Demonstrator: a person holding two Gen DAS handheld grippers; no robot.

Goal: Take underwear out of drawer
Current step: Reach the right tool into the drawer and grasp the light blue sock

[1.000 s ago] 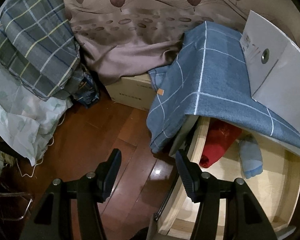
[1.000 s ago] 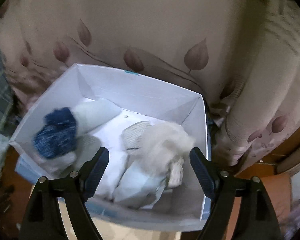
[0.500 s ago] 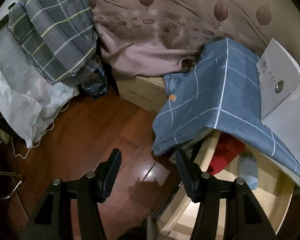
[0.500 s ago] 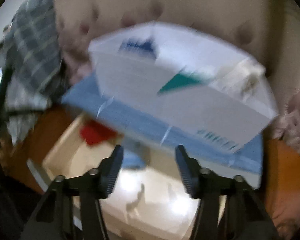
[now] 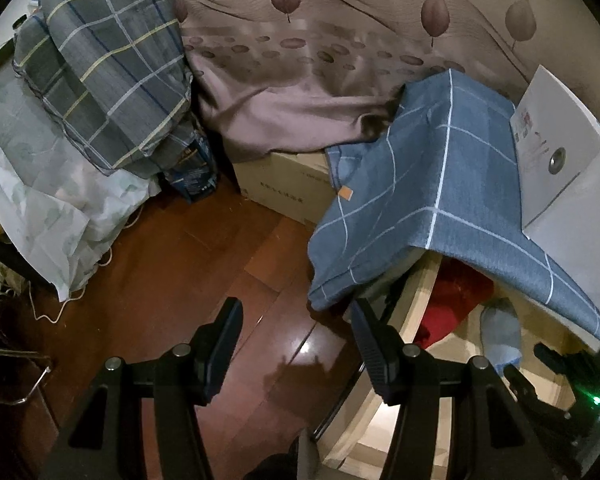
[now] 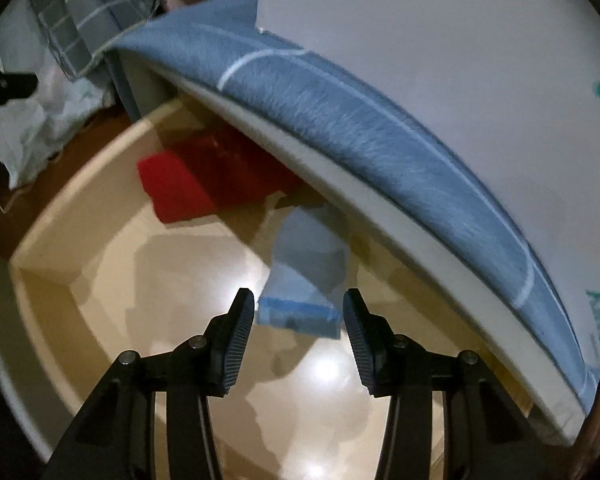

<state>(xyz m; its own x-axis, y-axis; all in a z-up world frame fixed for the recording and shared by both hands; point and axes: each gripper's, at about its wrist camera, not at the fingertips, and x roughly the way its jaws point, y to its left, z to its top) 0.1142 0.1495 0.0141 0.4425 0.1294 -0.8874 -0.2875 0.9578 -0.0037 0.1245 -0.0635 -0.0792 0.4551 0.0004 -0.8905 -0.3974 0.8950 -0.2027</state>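
The wooden drawer (image 6: 60,280) is pulled open and holds folded light-blue underwear (image 6: 304,276) and a folded red garment (image 6: 188,184). My right gripper (image 6: 298,308) is open, low inside the drawer, with its fingertips on either side of the near edge of the blue underwear, not closed on it. My left gripper (image 5: 296,320) is open and empty above the wood floor, left of the drawer (image 5: 420,312). In the left wrist view the blue underwear (image 5: 500,332) and red garment (image 5: 452,304) show partly under the overhanging cloth.
A blue checked cloth (image 6: 340,112) covers the cabinet top above the drawer, with a white box (image 6: 440,40) on it. A cardboard box (image 5: 280,188), a plaid pillow (image 5: 100,60) and a beige leaf-print bedspread (image 5: 340,60) lie beyond the floor (image 5: 160,260).
My right gripper swung down from over the white box into the drawer and narrowed, now flanking the blue underwear. My left gripper drifted back and left, staying open.
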